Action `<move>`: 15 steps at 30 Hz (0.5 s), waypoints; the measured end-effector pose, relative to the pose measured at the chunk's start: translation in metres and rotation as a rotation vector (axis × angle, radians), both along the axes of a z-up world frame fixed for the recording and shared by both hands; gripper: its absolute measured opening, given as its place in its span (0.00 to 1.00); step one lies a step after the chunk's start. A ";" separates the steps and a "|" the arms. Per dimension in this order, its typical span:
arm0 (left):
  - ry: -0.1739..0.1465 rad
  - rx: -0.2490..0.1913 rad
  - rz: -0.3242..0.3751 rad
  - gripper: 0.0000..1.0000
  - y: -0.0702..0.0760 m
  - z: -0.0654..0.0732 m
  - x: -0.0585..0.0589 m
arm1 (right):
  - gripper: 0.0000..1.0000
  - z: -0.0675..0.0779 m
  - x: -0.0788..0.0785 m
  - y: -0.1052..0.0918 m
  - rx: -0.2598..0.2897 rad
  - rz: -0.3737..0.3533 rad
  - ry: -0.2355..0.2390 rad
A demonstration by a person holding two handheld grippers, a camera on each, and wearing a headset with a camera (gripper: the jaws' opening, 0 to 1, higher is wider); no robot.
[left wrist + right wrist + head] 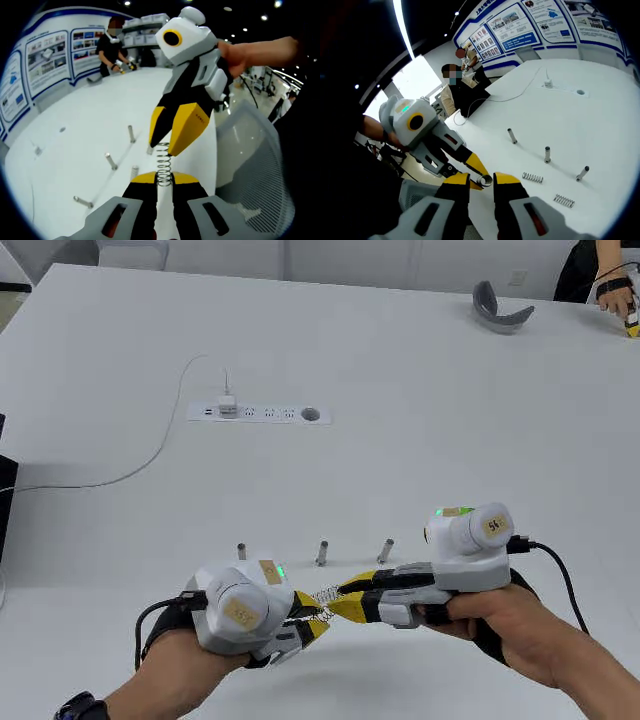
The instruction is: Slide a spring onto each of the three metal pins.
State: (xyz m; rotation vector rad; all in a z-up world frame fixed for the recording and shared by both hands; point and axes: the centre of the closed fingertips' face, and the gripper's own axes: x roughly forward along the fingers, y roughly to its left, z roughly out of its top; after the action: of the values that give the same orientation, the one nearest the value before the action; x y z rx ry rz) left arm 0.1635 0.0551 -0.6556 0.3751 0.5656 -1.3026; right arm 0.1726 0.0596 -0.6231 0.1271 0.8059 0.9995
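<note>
Head view: a white table carries the work. Low at 6 o'clock the left gripper and right gripper meet tip to tip. Each has its jaws pinched on one end of the same spring, which hangs in the air between them, clear of the table. The 3 pins stand upright in a row just beyond the tips, at 12 o'clock from them. All 3 look bare, so I judge the task barely begun.

This reads as a re-grip. To do it well, 1 gripper should let go so that 1 end of the coil is open. The other should hold lightly near the far end, turn the coil upright, centre it over a pin and lower it straight. Too hard a squeeze could flatten the coil or flick it away.

A power strip lies at 11 o'clock and a grey piece at 1 o'clock, both well apart from the pins. In the right gripper view, 2 loose springs lie flat on the near side of the pins. They could be nudged on the way in. Nothing else blocks the path.
</note>
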 end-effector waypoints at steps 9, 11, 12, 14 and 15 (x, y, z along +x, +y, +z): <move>-0.020 -0.008 0.004 0.10 0.002 0.007 0.000 | 0.20 -0.006 -0.004 0.007 -0.055 0.097 0.003; -0.015 -0.012 0.008 0.10 0.003 0.008 -0.001 | 0.20 -0.007 -0.004 0.008 -0.062 0.112 0.010; -0.016 -0.013 0.010 0.10 0.003 0.008 -0.001 | 0.20 -0.007 -0.006 0.009 -0.073 0.129 0.011; -0.020 -0.011 0.007 0.10 0.004 0.008 -0.001 | 0.20 -0.008 -0.006 0.009 -0.081 0.148 0.015; -0.021 -0.012 0.007 0.10 0.004 0.008 -0.002 | 0.20 -0.009 -0.007 0.009 -0.081 0.152 0.017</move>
State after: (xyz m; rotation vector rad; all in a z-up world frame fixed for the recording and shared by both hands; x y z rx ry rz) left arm 0.1617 0.0590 -0.6476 0.3765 0.5409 -1.2934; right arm 0.1661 0.0689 -0.6317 0.0044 0.8807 1.1086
